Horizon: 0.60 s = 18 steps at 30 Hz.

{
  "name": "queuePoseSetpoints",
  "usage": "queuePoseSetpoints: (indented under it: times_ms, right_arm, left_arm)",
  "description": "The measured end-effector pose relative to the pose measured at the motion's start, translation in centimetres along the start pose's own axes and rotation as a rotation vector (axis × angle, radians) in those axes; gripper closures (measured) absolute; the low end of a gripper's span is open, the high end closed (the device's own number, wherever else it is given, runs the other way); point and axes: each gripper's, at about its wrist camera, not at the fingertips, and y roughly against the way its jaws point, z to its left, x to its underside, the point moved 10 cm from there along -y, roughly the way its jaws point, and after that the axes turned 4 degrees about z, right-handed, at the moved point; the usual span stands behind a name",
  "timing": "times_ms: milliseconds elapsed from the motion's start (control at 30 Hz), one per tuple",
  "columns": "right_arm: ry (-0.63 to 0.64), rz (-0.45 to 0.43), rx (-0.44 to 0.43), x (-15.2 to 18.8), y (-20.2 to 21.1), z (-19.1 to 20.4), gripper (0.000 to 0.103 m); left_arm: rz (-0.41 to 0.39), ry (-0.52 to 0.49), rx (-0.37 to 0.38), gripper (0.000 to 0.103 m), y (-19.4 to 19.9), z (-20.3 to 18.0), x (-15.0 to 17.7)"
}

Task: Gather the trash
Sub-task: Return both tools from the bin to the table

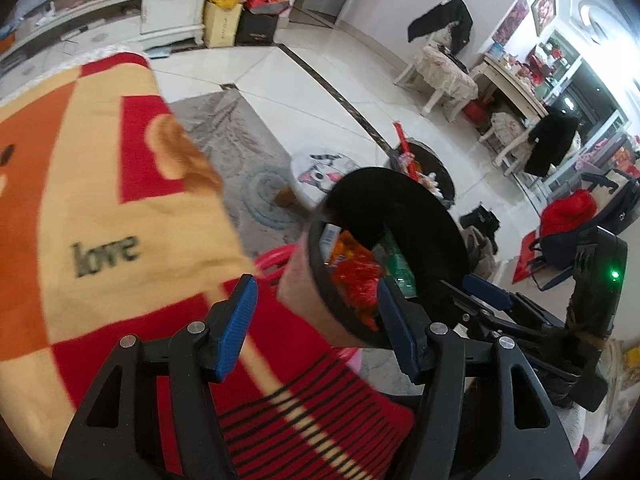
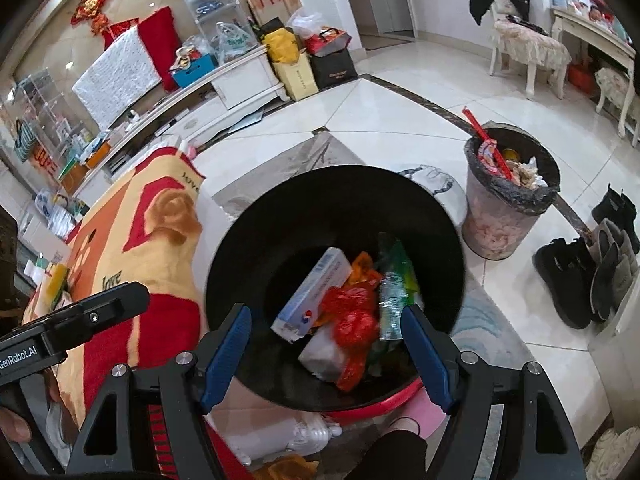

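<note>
A black bin [image 2: 332, 208] stands tilted below my right gripper [image 2: 326, 356], which is open and hovers over its mouth. Inside lie a blue-and-white box [image 2: 316, 292], a red wrapper [image 2: 352, 328], a green wrapper [image 2: 394, 300] and a white packet [image 2: 324, 354]. In the left wrist view the same bin [image 1: 400, 208] sits just ahead, its near wall between the fingers of my left gripper [image 1: 316, 324], which is open; the left pad stands apart from it. A blue fingertip [image 1: 486, 294] of the right gripper shows beside the bin.
A red, orange and cream blanket [image 2: 132, 248] covers the surface at left. A red rim [image 2: 380, 404] shows under the bin. A second, full bin with a black liner [image 2: 508, 208] stands on the tiled floor, with dark boots [image 2: 580, 272] to its right.
</note>
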Motion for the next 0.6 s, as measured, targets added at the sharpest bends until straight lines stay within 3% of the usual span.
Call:
queuePoseSetpoints:
  times_ms: [600]
  right_arm:
    - [0.154, 0.025, -0.085, 1.5, -0.8, 10.8, 0.028]
  left_arm:
    - [-0.082, 0.125, -0.123, 0.042, 7.5, 10.5, 2.9]
